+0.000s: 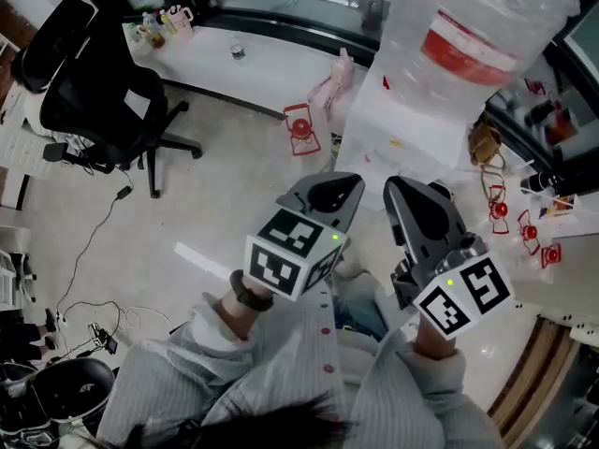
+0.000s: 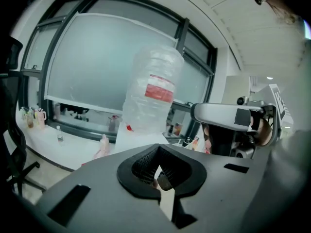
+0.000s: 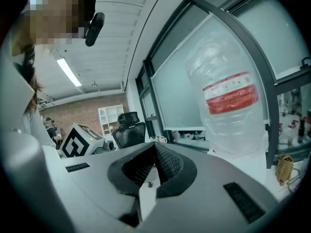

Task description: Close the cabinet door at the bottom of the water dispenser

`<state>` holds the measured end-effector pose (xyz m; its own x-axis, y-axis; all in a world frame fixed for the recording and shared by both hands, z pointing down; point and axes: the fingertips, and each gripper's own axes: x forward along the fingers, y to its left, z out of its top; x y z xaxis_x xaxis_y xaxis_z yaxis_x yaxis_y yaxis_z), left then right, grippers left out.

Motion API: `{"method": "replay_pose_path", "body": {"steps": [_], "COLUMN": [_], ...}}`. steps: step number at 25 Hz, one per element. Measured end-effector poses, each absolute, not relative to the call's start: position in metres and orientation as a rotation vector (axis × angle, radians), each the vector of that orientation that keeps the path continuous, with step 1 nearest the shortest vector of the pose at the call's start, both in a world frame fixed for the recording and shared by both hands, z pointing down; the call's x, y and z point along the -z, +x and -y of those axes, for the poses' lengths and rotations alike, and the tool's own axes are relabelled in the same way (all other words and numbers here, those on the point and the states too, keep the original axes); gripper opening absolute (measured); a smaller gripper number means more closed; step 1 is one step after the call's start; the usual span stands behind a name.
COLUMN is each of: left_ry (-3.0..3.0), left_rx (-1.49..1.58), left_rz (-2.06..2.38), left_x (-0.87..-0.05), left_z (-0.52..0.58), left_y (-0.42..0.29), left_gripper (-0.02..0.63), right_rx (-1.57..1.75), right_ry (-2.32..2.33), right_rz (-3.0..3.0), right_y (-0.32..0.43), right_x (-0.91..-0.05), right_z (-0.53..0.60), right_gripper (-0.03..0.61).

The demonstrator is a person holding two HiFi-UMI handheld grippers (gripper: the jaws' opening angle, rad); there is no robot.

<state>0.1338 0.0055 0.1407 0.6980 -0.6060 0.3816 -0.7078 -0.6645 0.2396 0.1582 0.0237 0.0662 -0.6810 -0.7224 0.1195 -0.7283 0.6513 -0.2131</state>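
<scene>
Fully shut and empty, the left hand-held gripper [image 2: 158,149] and right hand-held gripper [image 3: 154,147], matte grey with ribbed pads [image 3: 166,165], point at the white water dispenser [image 1: 402,129] just ahead, under its clear, crinkled, red-labelled bottle [image 1: 477,26]; its bottom cabinet door is unseen.

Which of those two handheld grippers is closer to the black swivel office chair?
Left. The left gripper sits right of the black swivel office chair in the head view; the right gripper lies farther right still, beyond the left one.

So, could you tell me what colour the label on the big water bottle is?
Red label, clearest in the right gripper view.
</scene>
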Motion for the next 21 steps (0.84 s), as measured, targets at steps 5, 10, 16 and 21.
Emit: {"method": "replay_pose_path", "body": {"steps": [5, 10, 16, 21], "left_ry": [2.537, 2.574, 2.649, 2.638], "left_rx": [-0.368, -0.476, -0.564, -0.578], "left_rz": [1.019, 1.003, 0.982, 0.959], "left_x": [-0.137, -0.143, -0.135, -0.135], "left_z": [-0.006, -0.007, -0.004, -0.009], "left_y": [0.132, 0.13, 0.137, 0.134], "left_gripper": [0.011, 0.011, 0.011, 0.011], "right_rx": [-0.369, -0.361, -0.348, -0.36], "right_ry": [1.221, 1.211, 1.208, 1.214], "right_rz": [2.851, 2.859, 2.865, 2.862], "right_y": [0.155, 0.156, 0.157, 0.161], "right_x": [-0.062, -0.06, -0.056, -0.06], "right_z": [-0.025, -0.031, -0.035, -0.045], "right_gripper": [0.014, 0.014, 0.014, 0.014]}}
